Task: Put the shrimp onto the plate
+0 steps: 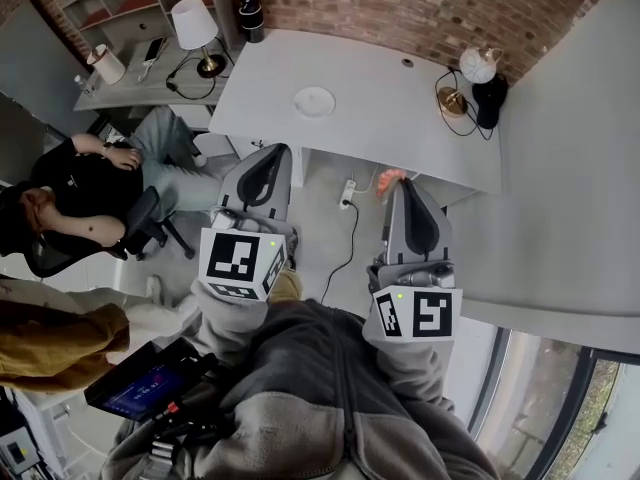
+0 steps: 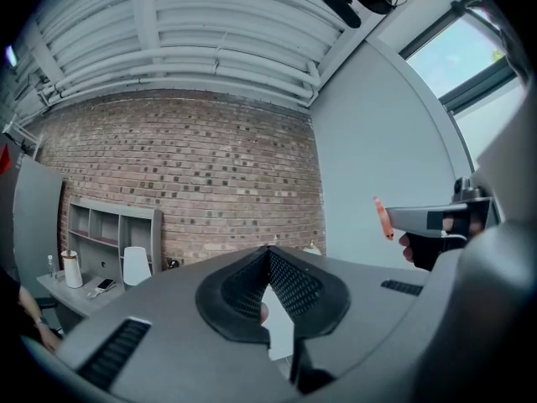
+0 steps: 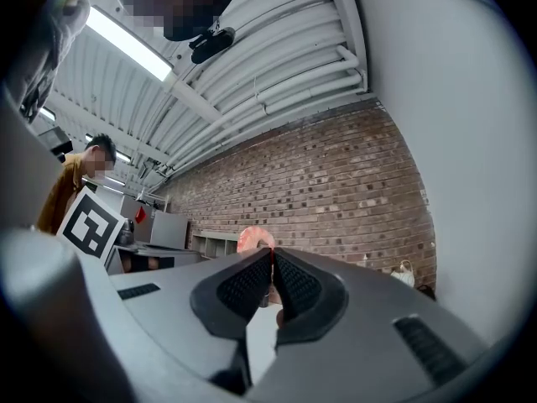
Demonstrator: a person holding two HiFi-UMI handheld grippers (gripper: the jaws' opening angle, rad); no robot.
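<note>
- Grey jacket (image 1: 330, 408): nearest the lens, worn by the operator. Both arms are extended forward from it.
- Right hand-held gripper (image 1: 396, 184): the jaws are pressed together on the shrimp (image 3: 254, 240). It is pinched at the very tips, so its pink curl stands clear above them, presumably so that it can be dropped cleanly.
- Shrimp, location: carried in the air over the floor, short of the near edge of the table (image 1: 390, 98).
- Left hand-held gripper (image 1: 273, 151): the jaws are closed tip to tip with nothing between them. It is held alongside and is judged idle.
- Plate (image 1: 314, 101): white and bare, set on the table well apart from the shrimp. The carry is judged unfinished, with a forward reach and a release over the plate still required.
</note>
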